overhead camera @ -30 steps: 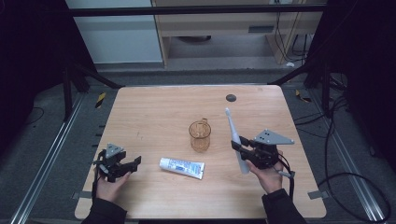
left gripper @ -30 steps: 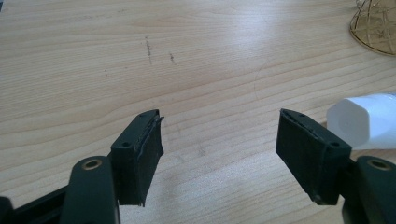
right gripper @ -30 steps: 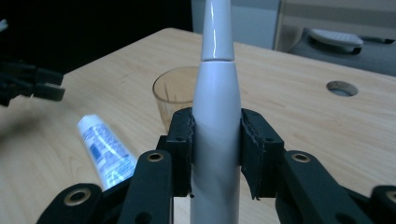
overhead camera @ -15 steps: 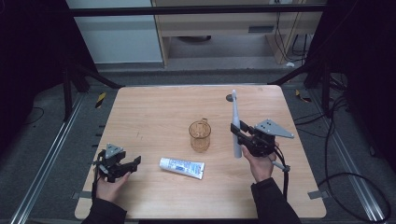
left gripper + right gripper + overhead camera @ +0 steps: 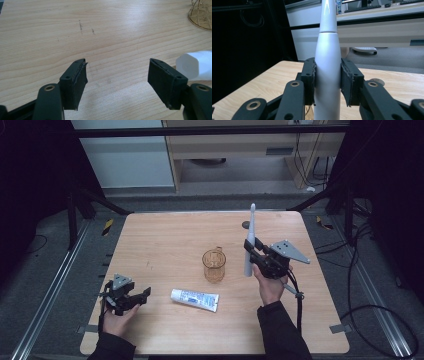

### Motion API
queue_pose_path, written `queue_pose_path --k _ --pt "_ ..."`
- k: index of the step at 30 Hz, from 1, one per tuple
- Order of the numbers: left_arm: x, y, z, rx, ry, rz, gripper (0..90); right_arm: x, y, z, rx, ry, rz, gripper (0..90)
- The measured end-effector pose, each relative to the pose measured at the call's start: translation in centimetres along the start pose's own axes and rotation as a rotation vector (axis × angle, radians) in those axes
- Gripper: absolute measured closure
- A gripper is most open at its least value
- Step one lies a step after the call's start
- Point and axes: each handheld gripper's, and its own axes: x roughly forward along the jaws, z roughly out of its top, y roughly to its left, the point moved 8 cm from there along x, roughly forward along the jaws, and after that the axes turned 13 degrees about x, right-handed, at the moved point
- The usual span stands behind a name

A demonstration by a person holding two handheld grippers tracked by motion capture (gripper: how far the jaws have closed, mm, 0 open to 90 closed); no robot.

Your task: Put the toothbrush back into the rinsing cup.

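My right gripper (image 5: 256, 254) is shut on a white electric toothbrush (image 5: 249, 241), held upright above the table to the right of a gold wire cup (image 5: 214, 265). In the right gripper view the two pads clamp the toothbrush (image 5: 327, 65) body from both sides. A white toothpaste tube (image 5: 194, 299) lies flat near the front middle of the table. My left gripper (image 5: 142, 296) rests at the front left, open and holding nothing. In the left gripper view the tube's cap (image 5: 193, 65) sits just beyond the right pad, and the wire cup (image 5: 201, 13) stands at the top right.
The wooden table (image 5: 165, 240) has a dark round hole (image 5: 245, 225) near its back right. Metal frame rails run along both sides, and cables lie on the floor to the right. A cabinet stands beyond the far edge.
My right gripper has raised the toothbrush and turned it from leaning to nearly upright, moving slightly toward the far side. The left gripper has stayed still.
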Motion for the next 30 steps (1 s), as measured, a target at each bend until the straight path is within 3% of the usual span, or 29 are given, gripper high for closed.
queue_pose_path --k 7,30 --pt "-0.1 0.1 0.0 -0.001 -0.003 0.004 30.9 1.1 0.7 0.7 0.001 -0.043 -0.001 66.7" --pt "-0.1 0.1 0.1 -0.004 -0.007 0.008 31.1 4.4 2.3 1.4 0.023 -0.085 0.007 66.7"
